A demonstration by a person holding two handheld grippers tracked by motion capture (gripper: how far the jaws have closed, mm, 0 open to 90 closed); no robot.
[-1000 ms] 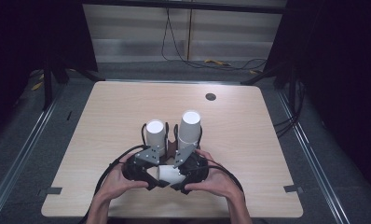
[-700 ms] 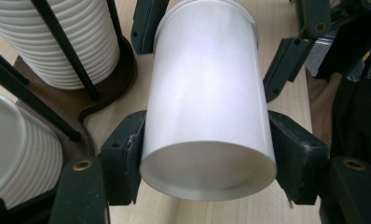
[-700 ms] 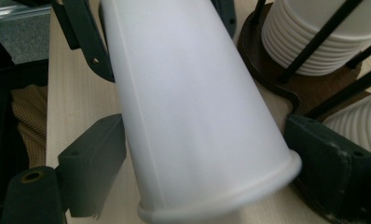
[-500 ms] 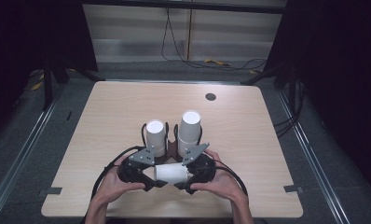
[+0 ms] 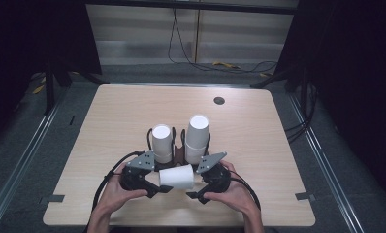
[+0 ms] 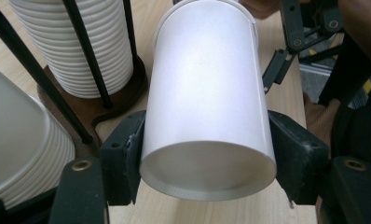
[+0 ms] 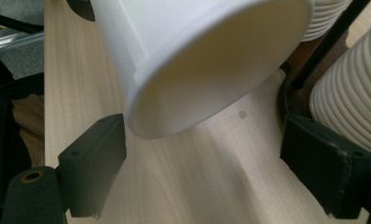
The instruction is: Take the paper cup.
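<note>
Currently the left gripper (image 5: 154,187) has its fingers (image 6: 123,158) clamped on a white paper cup (image 5: 176,176) lying sideways low in the frame's centre, just in front of two cup stacks in a wire holder (image 5: 179,148) on the desk (image 5: 259,145). Right gripper (image 5: 198,194) fingers (image 7: 97,165) stand open around the cup's mouth, not touching. Cup judged very light, thin-walled, easily crushed; best held gently across the stiffer rolled rim or base.

R gripper (image 5: 199,190) drawn back off cup (image 5: 176,176) – jaws now apart, cup w/ L gripper (image 5: 158,186) only
</note>
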